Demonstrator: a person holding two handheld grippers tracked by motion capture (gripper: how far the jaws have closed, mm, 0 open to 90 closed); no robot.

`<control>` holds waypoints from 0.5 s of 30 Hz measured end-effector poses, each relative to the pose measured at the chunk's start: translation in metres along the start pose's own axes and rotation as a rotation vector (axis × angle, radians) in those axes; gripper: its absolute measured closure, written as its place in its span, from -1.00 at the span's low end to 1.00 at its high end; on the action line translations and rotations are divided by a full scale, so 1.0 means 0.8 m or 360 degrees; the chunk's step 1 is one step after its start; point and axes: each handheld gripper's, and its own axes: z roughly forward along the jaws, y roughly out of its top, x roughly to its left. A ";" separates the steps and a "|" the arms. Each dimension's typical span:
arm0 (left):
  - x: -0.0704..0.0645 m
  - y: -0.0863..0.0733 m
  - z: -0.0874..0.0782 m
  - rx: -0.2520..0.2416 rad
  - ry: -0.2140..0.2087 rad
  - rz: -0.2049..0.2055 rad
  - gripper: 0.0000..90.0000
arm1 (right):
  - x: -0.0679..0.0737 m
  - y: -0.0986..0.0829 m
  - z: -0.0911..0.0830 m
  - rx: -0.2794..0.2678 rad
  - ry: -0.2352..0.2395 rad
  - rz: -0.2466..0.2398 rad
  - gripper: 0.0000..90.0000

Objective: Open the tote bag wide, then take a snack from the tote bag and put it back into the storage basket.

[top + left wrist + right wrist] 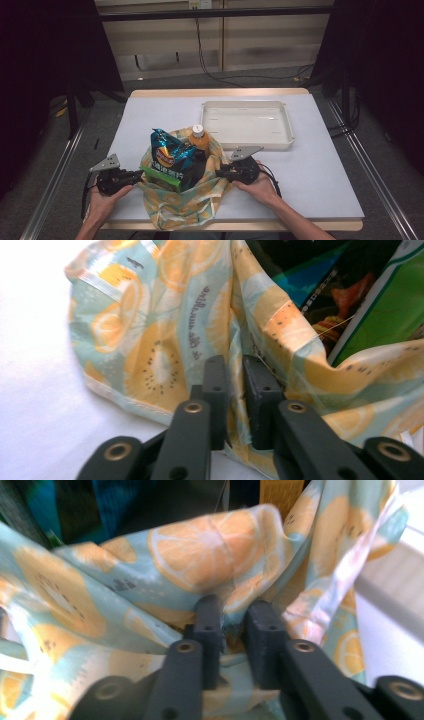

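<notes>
2 grippers hold the fruit-print cloth bag (182,200) from opposite sides. The left gripper (235,390) has its jaws pinched on a fold of the bag's left rim; the right gripper (235,630) is clamped the same way on the right rim. The bag sits between them near the table's (325,170) front edge, its mouth opening upward, so each hand is equally near. Inside stand a chip bag (170,152), a green box (162,177) and an orange bottle (198,140). Beyond, toward the far right corner, lies a white tray (287,125).
</notes>
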 end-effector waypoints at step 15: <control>-0.018 0.004 -0.020 -0.0092 0.0189 -0.0097 -0.52 | 0.016 0.021 -0.043 -0.0240 -0.0037 0.0026 0.01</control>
